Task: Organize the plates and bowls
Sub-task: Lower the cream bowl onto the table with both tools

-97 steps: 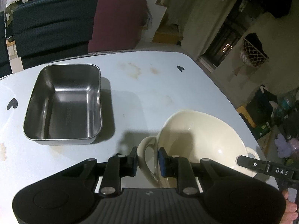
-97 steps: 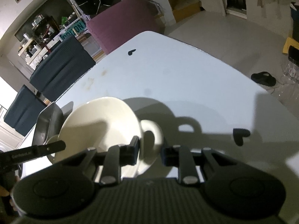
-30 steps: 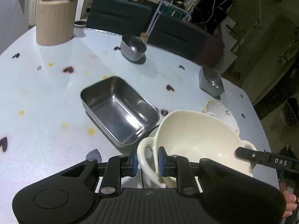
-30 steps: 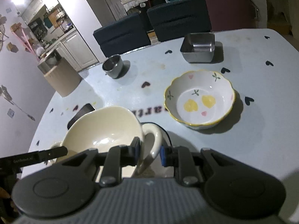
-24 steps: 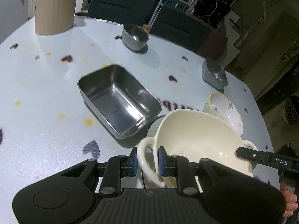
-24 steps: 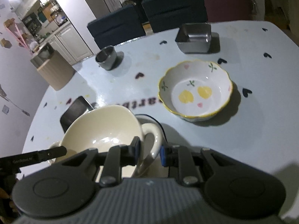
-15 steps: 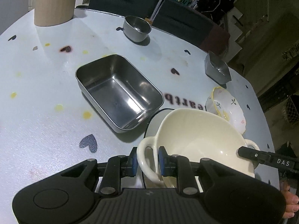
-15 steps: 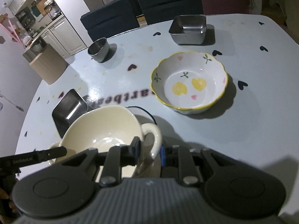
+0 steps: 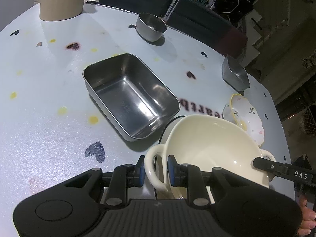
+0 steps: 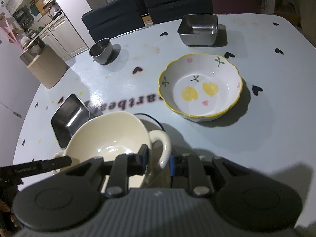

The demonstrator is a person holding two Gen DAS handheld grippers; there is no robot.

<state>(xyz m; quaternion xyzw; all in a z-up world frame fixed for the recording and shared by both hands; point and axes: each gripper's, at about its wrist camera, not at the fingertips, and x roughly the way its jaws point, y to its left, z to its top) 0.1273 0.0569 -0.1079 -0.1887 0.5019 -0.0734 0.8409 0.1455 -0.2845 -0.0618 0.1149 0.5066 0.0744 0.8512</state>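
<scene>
Left gripper [image 9: 155, 168] clamped on cream bowl [image 9: 209, 148] handle, right gripper [image 10: 158, 158] clamped on opposite handle, steel tray [image 9: 130, 96] beside

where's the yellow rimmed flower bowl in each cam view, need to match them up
Left wrist view: the flower bowl sits at the right edge, partly hidden behind the cream two-handled bowl.
Right wrist view: the flower bowl sits right of centre, fully visible, beyond the cream two-handled bowl.
Shared landmark: the small square steel dish lies just beyond the flower bowl in both.
</scene>
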